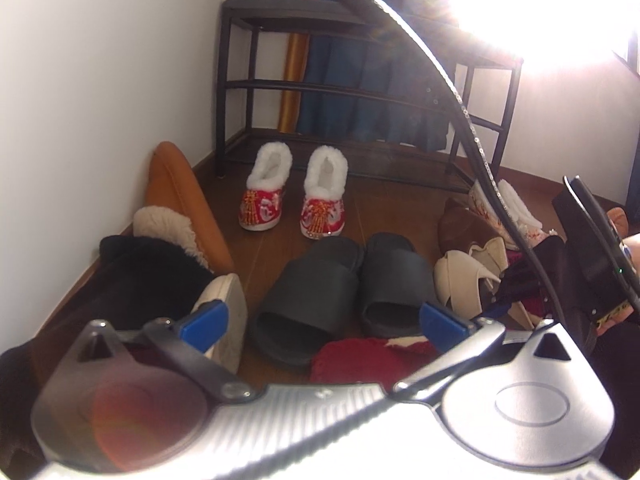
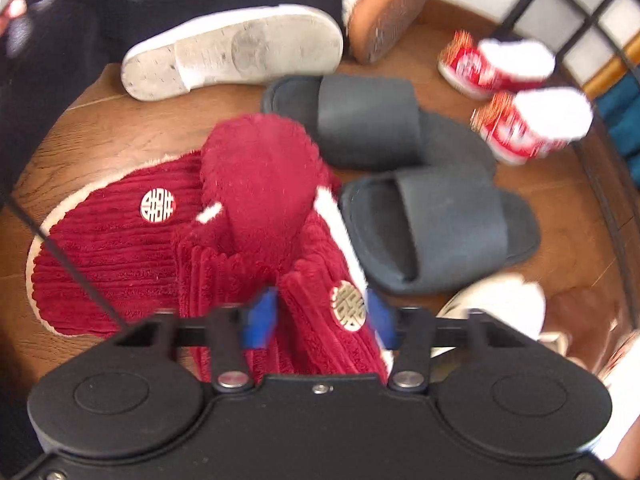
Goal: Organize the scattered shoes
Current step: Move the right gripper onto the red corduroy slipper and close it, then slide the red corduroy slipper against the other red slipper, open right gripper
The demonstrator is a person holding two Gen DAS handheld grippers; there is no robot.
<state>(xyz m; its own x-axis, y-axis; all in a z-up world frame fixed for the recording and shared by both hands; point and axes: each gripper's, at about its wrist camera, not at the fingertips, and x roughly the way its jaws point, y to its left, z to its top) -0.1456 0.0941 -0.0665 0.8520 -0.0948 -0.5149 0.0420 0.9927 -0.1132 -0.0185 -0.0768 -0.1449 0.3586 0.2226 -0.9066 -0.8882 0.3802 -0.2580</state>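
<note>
Shoes lie all over the wooden floor in front of the black rack, whose shelves look bare as far as we can see. Largest, at the wall, are the black shoe with the white sole tipped on its side and the orange boot leaning beside it. The grey slides sit paired mid-floor, the embroidered red slippers with white fur stand paired just before the rack, and a heap of pale and brown shoes lies to the right.

We judge the step in hand to be picking up a dark red corduroy slipper: our right gripper has its blue pads narrowed around that slipper's upper, and it seems clamped on it, though blur leaves this unsure. The other dark red slipper lies partly beneath it. Next we need a clean lift clear of its mate.

Our left gripper hovers above the slides, fingers wide apart, holding nothing.
</note>
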